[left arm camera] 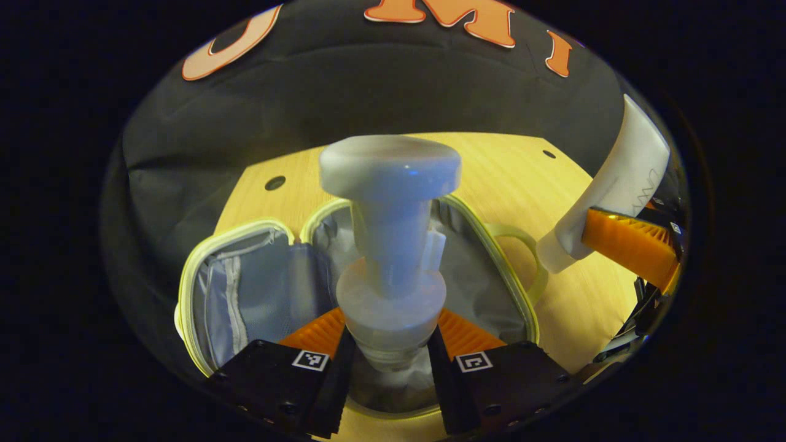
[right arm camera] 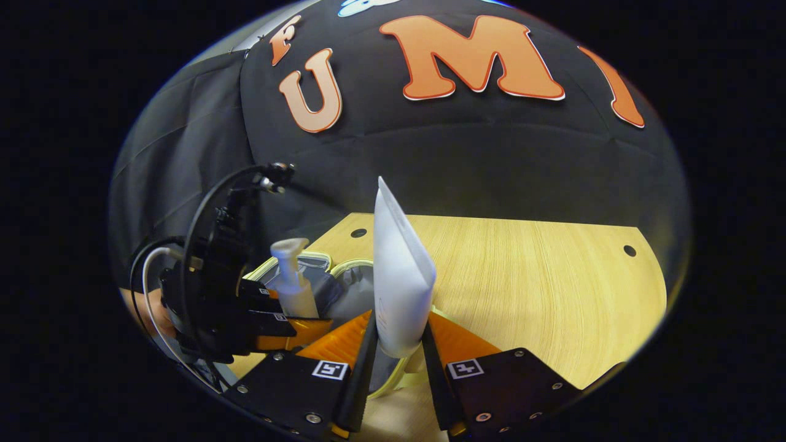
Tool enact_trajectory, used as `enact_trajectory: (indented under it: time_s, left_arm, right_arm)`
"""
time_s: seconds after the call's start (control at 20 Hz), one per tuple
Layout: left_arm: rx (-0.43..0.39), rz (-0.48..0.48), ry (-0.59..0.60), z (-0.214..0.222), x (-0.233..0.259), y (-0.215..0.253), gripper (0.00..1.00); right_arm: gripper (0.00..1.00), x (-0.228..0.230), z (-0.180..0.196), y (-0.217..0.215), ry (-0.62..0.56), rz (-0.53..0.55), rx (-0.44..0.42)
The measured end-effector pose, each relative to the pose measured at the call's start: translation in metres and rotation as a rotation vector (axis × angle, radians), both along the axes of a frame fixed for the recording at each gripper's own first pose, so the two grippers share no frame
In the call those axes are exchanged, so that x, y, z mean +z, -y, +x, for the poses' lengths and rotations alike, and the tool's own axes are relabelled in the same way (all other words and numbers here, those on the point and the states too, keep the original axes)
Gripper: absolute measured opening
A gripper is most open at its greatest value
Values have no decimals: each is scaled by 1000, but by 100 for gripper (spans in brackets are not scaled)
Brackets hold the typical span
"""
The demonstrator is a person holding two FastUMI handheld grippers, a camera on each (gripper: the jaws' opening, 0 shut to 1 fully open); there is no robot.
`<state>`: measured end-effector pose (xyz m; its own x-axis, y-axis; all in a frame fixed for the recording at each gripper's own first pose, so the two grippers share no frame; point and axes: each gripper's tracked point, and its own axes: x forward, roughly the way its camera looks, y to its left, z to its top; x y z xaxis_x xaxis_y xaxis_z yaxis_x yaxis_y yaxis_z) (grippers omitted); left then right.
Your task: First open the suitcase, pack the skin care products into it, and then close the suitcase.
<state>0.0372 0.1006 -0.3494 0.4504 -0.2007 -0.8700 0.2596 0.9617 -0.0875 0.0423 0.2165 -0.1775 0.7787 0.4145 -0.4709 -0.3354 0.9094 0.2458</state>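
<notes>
In the left gripper view, a pump bottle [left arm camera: 390, 245] is clamped between the fingers of the left gripper [left arm camera: 389, 362], held upright over the open suitcase [left arm camera: 258, 288], whose two grey-lined halves lie spread flat on the wooden table [left arm camera: 509, 178]. At the right edge a white tube [left arm camera: 614, 190] is seen, gripped at its cap end by the right gripper [left arm camera: 626, 245]. To place the bottle well, it would best be lowered until its base rests on the lining of the half beneath it, clear of the yellow rim, and only then let go.

In the right gripper view, the same white tube [right arm camera: 399, 282] is pinched between the fingers of the right gripper [right arm camera: 396, 362], its flat crimped end pointing up. The left gripper [right arm camera: 270, 319] with its pump bottle [right arm camera: 291, 282] is seen to the left, above the suitcase [right arm camera: 344, 276]. The tube is judged to go in second, laid flat beside the bottle so that the lid can shut.

Counted: one suitcase, one pump bottle, one tube, two grippers.
</notes>
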Motion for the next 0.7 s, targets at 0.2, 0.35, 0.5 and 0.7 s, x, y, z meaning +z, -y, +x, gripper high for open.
enact_trajectory:
  time_s: [0.2, 0.35, 0.5, 0.7]
  left_arm:
    - [25, 20, -128, -7, -30, 2, 59]
    - [43, 28, -152, 1, -47, 0, 60]
    - [63, 101, -189, 6, -56, -7, 58]
    - [135, 65, -207, 5, -68, -5, 61]
  right_arm:
    - [45, -7, 3, -5, -25, 16, -8]
    - [45, -13, 5, -5, -40, 10, -11]
    - [45, -19, 4, -7, -60, 14, -8]
    - [45, -25, 4, -14, -82, 13, 1]
